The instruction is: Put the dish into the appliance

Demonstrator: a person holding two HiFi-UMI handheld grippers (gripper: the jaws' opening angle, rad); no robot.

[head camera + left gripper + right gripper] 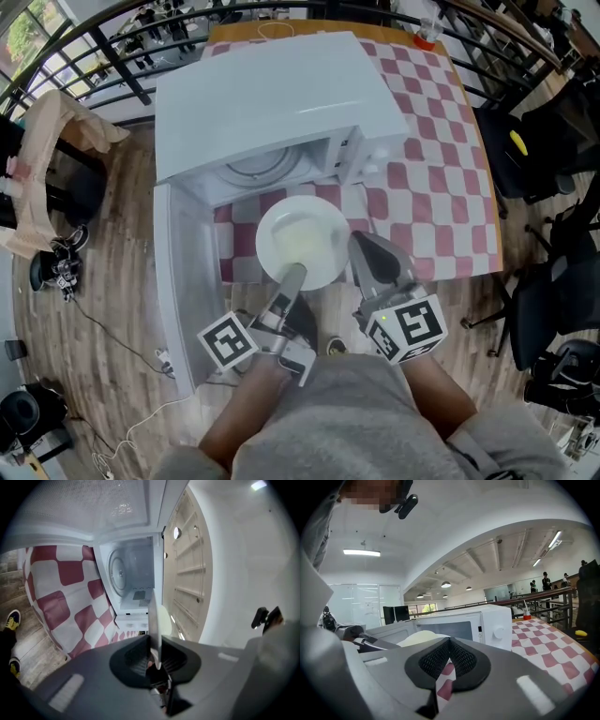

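While right gripper [362, 242] jaws meet empty, left gripper [294, 273] jaws pinch dish [302, 232] rim.

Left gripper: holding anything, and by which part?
The left gripper is shut on the white plate, pinching the rim nearest the person, edge-on between its jaws. The right gripper is shut and empty.
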